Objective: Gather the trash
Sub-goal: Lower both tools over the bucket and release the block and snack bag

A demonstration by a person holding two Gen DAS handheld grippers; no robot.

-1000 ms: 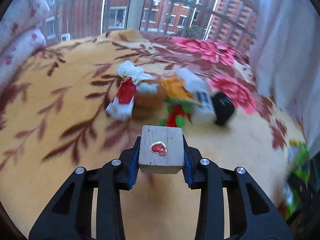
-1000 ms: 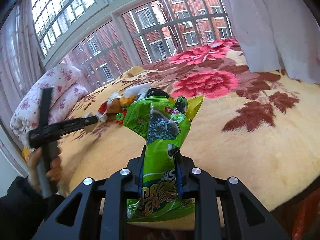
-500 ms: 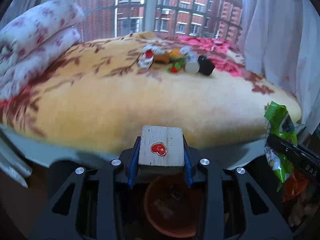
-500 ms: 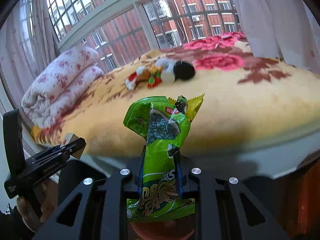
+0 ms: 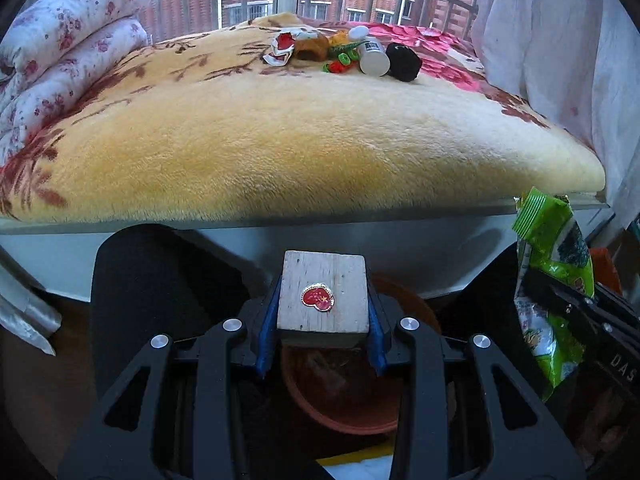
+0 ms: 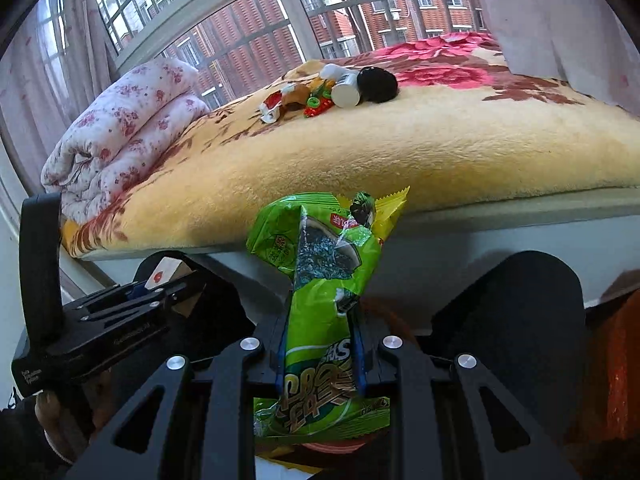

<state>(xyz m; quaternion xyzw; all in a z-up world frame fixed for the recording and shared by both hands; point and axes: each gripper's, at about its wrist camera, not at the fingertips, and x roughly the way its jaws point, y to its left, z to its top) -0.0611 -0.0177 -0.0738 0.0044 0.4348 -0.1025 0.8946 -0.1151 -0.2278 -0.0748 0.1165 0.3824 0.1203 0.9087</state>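
Left gripper (image 5: 322, 344) clamped on wood block (image 5: 323, 296), right gripper (image 6: 320, 356) on green snack bag (image 6: 324, 300), both w/ orange bin (image 5: 344, 396) at 6 o'clock; floppy bag prob catches the rim.

I am looking at a bed (image 5: 280, 148) that is wearing a plush yellow blanket (image 6: 440, 148) with brown leaf sprays and pink-red flowers toward its far side. A rolled quilt (image 5: 60, 52), white with small red flowers, is lying along the blanket's left edge by the window. Well back on the blanket a small heap of litter is sitting close together: a red-and-white wrapper (image 5: 280, 48), a brown crumpled piece (image 5: 310, 48), red and green bits (image 5: 342, 62), a white bottle (image 5: 372, 58) lying on its side, and a black lump (image 5: 404, 62) touching the bottle.
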